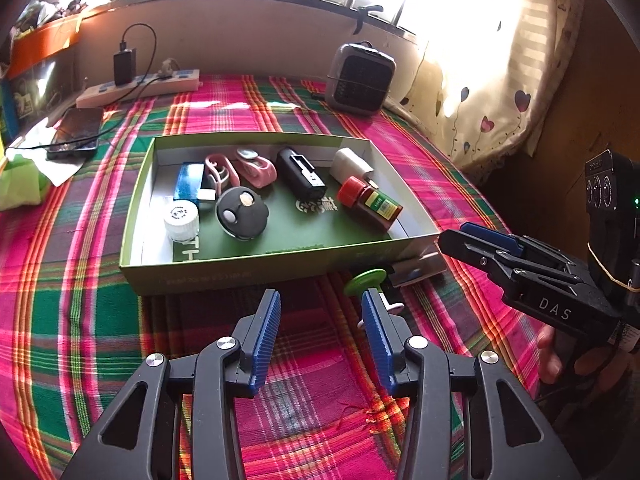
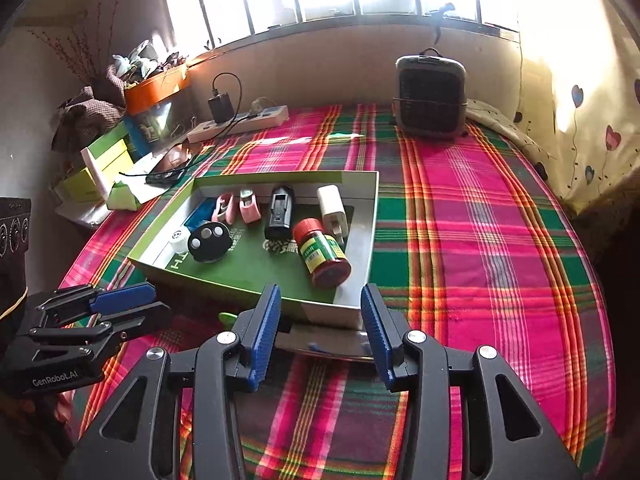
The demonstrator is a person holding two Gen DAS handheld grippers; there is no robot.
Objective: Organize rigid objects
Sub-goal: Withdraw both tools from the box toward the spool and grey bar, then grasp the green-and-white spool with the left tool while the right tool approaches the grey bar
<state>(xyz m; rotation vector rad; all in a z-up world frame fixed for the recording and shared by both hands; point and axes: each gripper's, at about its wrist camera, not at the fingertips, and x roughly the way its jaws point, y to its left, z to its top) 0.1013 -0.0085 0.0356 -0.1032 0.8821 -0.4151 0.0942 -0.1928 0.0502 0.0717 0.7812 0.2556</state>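
**Both grippers spread, nothing held; loose items by box front**

Left gripper (image 1: 320, 312) at bottom centre of its view, blue pads spread apart over plaid cloth (image 1: 304, 408), gripping nothing. Green disc (image 1: 365, 280) and small white part (image 1: 394, 307) just beyond its right pad, on the cloth, outside the box. Right gripper (image 2: 320, 308) at bottom centre of its own view, likewise spread wide, with a shiny metal piece (image 2: 320, 344) lying between the pads near the box's front corner; contact cannot be told.

Mid-frame: open green box (image 1: 248, 268) holding a red-capped bottle (image 1: 370, 202) on its side, black round case (image 1: 242, 212), white-capped jar (image 1: 182, 220), black rectangular device (image 1: 302, 178), white plug (image 1: 352, 164), two pink clips (image 1: 240, 168), blue item (image 1: 190, 186).

Upper frame: phone (image 1: 76, 132) at left, power strip (image 1: 136, 88) with black charger (image 1: 125, 65), small grey heater (image 1: 360, 78) below the window.
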